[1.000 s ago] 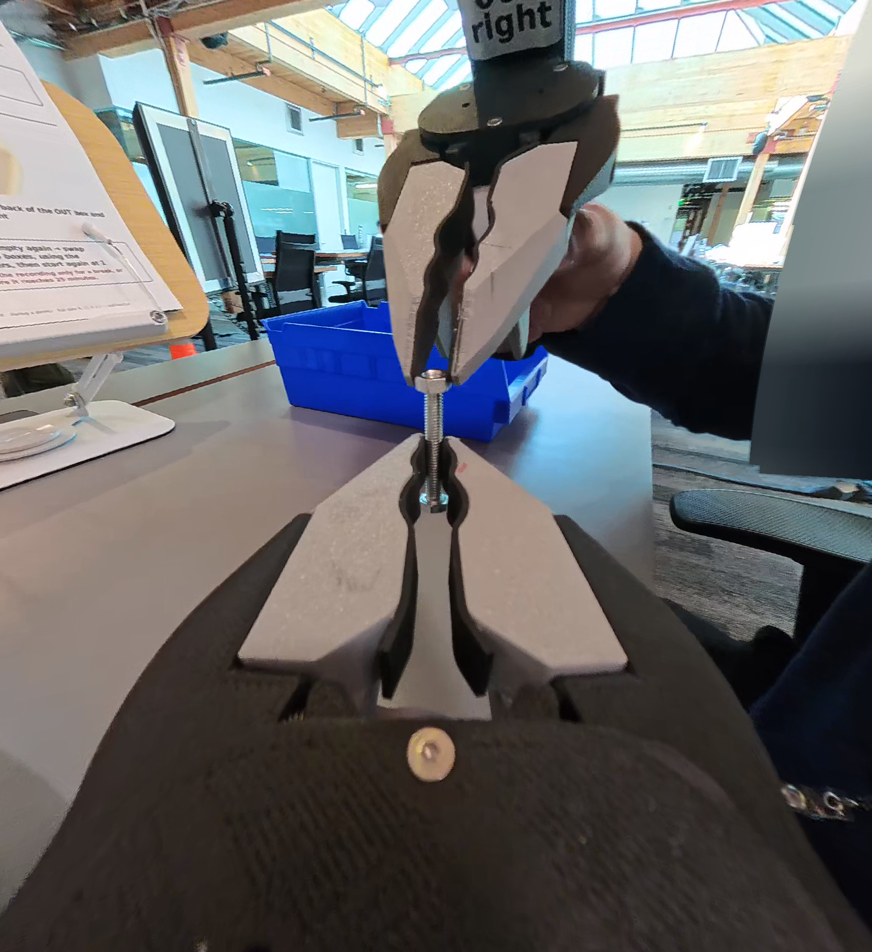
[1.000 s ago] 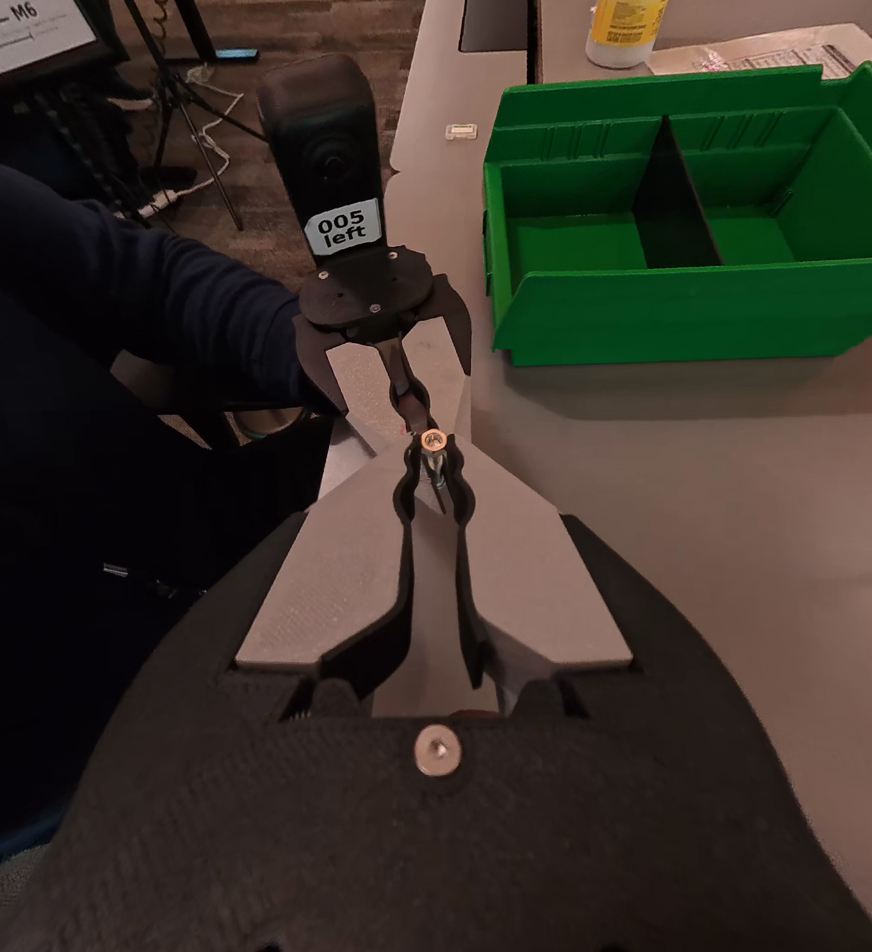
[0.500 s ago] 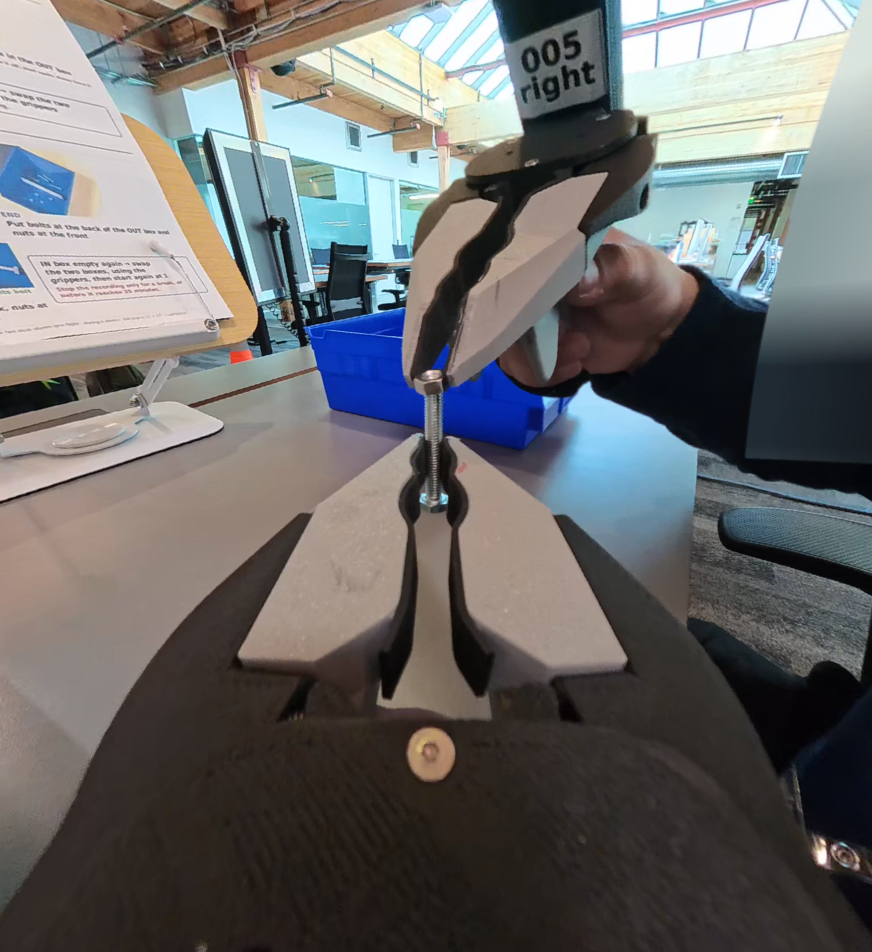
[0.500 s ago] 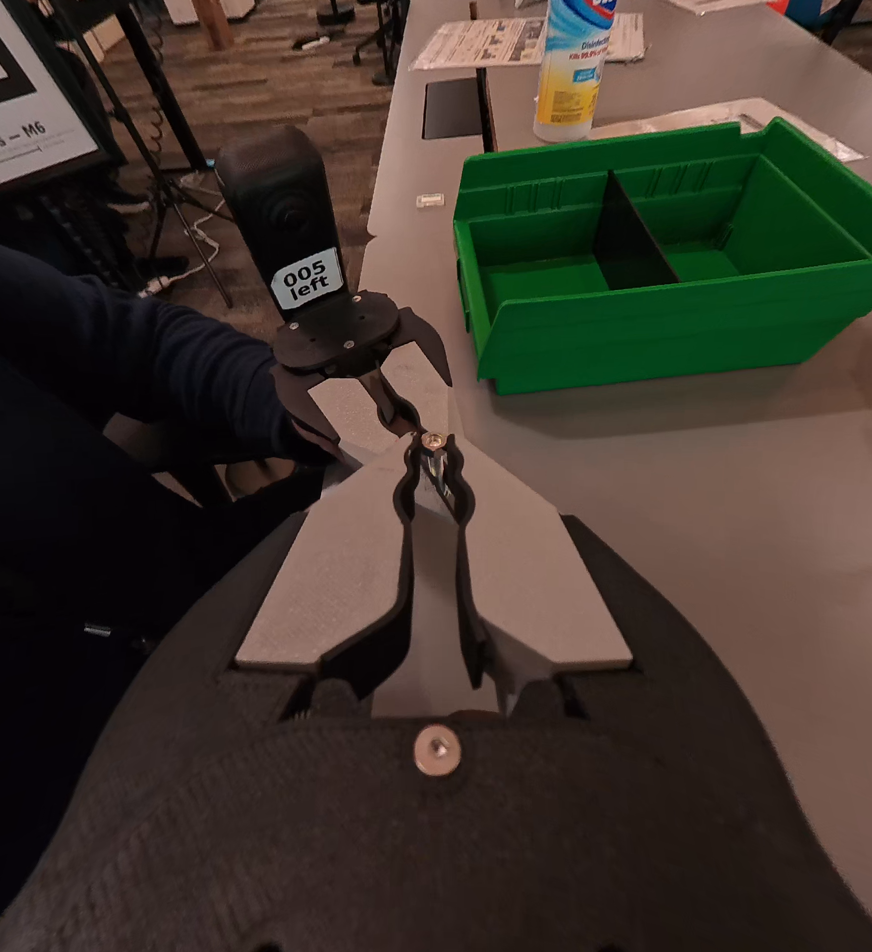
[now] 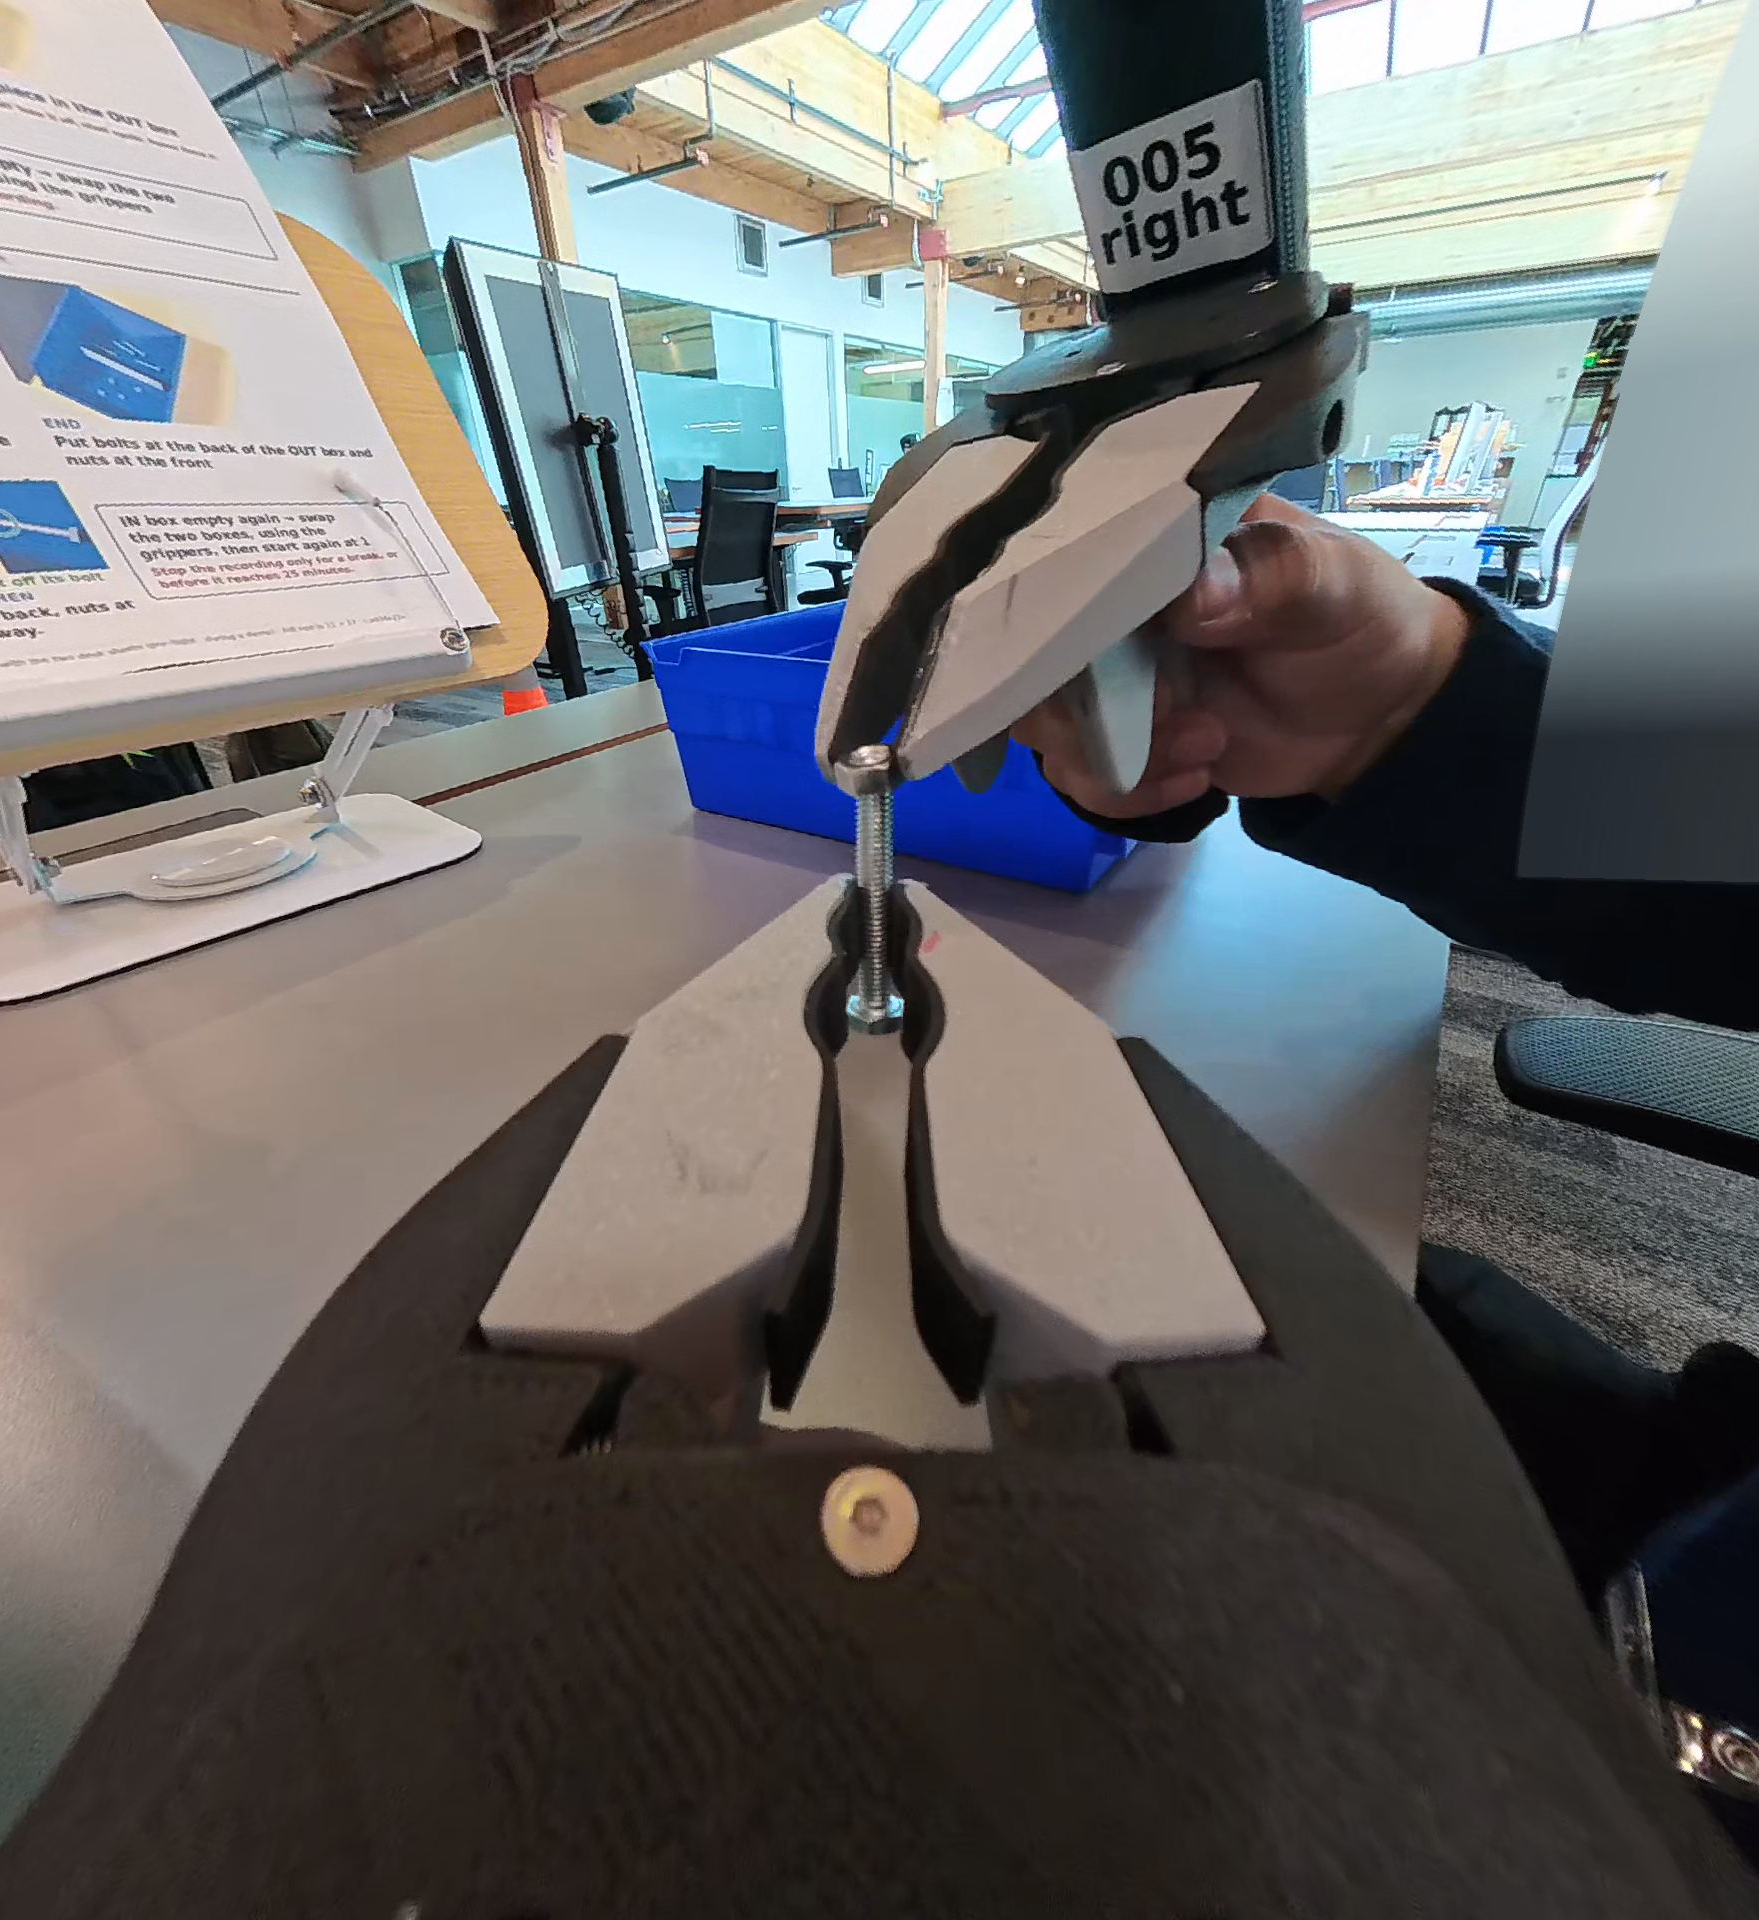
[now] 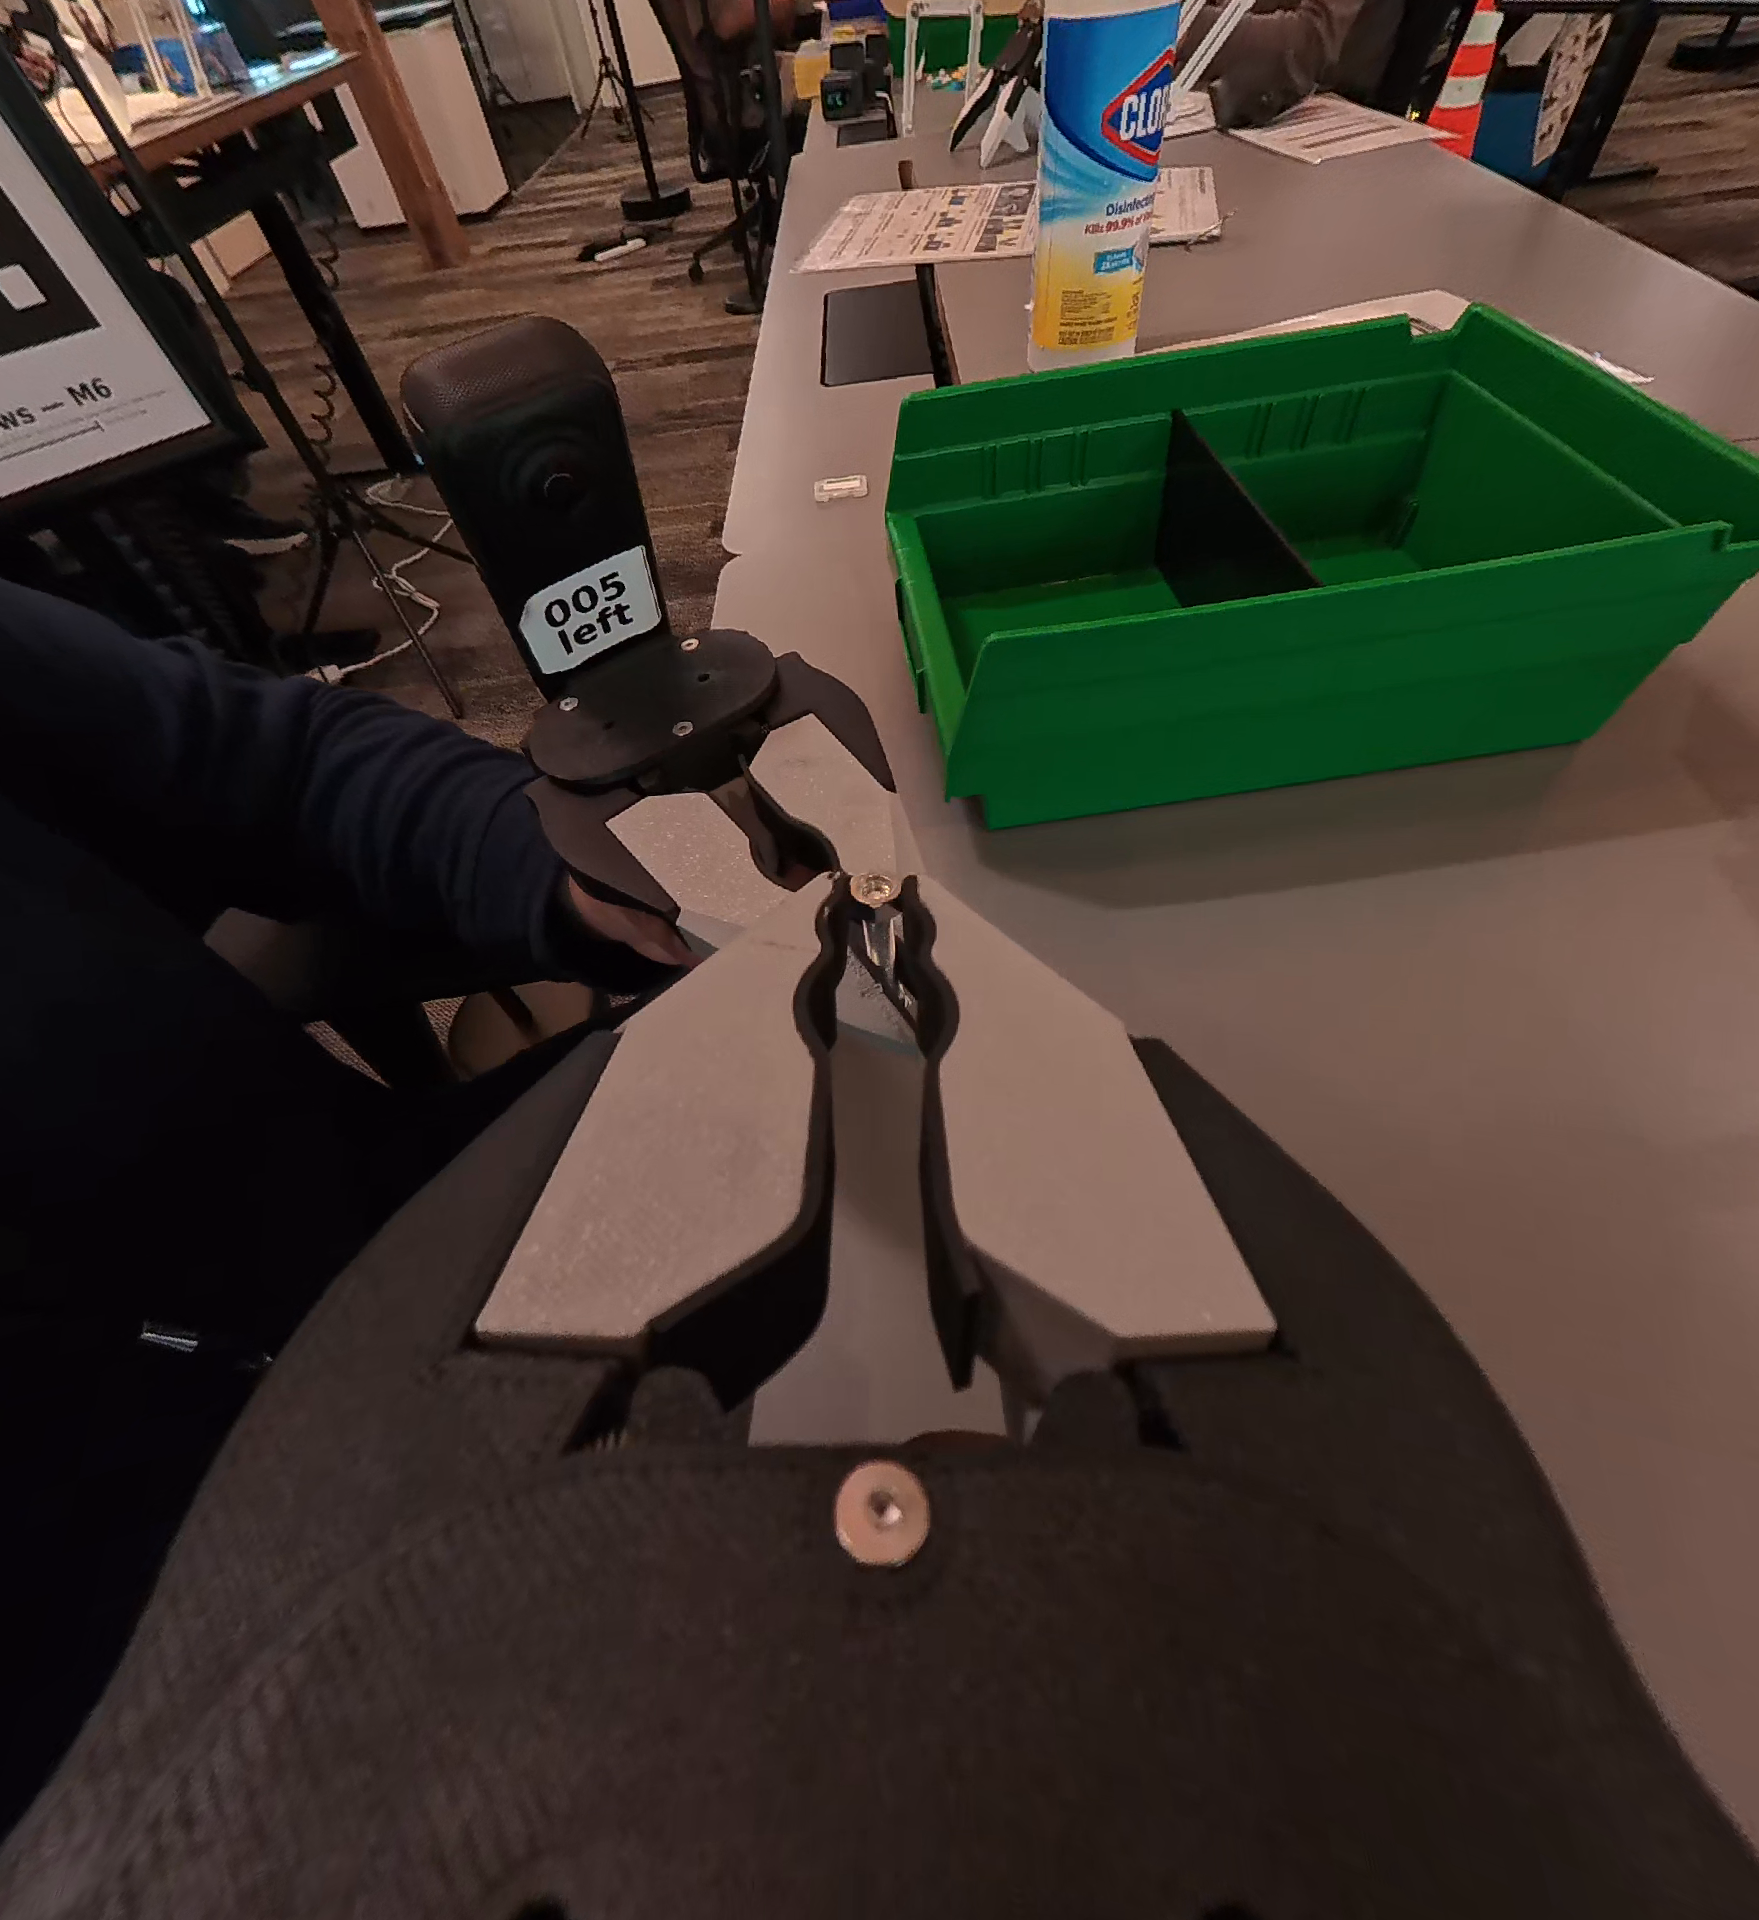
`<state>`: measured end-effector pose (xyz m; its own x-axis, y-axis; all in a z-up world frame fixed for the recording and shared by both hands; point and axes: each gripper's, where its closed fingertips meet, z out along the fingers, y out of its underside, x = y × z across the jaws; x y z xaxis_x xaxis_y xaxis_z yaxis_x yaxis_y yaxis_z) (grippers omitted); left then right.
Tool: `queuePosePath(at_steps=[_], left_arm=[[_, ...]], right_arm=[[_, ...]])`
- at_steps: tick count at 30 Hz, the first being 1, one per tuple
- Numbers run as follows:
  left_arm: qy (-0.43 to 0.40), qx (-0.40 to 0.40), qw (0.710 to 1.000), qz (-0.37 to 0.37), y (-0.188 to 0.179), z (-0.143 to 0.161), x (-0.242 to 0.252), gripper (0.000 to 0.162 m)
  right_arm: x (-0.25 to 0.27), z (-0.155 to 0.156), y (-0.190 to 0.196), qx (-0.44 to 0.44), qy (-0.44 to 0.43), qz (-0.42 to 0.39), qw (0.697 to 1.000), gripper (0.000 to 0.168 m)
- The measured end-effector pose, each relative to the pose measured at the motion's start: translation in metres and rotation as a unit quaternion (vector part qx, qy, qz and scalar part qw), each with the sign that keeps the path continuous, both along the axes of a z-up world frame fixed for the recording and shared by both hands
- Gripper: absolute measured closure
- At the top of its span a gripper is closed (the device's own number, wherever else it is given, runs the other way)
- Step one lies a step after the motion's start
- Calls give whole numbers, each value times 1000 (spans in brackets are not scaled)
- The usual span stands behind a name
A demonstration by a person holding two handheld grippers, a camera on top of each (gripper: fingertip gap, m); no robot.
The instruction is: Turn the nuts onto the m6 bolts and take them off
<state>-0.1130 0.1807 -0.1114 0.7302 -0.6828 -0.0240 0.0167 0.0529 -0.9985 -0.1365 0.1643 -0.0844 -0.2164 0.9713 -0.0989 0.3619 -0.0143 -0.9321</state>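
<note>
A silver M6 bolt (image 5: pixel 873 862) stands upright between my two grippers above the grey table (image 5: pixel 231 1091). My left gripper (image 5: pixel 873 896) is shut around the threaded shaft, with the hex nut (image 5: pixel 875 1006) seated in the notch of its jaws. My right gripper (image 5: pixel 870 753) comes down from above, tilted to the right, and is shut on the bolt head (image 5: pixel 862 771). In the right wrist view my right gripper (image 6: pixel 872 896) pinches the bolt head (image 6: pixel 872 886), and the left gripper (image 6: pixel 825 868) meets it from the far side.
A blue bin (image 5: pixel 750 707) stands behind the grippers. A green bin (image 6: pixel 1270 717) with a black divider sits to the right, a wipes canister (image 6: pixel 1093 187) behind it. An instruction sheet on a stand (image 5: pixel 179 468) is at the left. An office chair (image 5: pixel 1685 1081) stands off the table's edge. The grippers are tip to tip, or close to it.
My right gripper has swung around the bolt, from upright to leaning right, still shut on the bolt head. My left gripper keeps its hold; the nut stays low on the thread.
</note>
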Motion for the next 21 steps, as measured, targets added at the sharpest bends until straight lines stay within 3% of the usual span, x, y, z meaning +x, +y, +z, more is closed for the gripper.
queuePosePath(at_steps=[6, 17, 21], left_arm=[[0, 3, 1000, -6, -2, 1, 1, 160], [-6, 5, 999, -42, -8, 2, 8, 160], [-7, 6, 999, -45, -9, 2, 9, 160]], right_arm=[[0, -4, -1, 1, -5, 5, 1000, 158], [6, 4, -10, -41, 38, 59, 997, 131], [5, 4, -10, -47, 48, 70, 995, 141]])
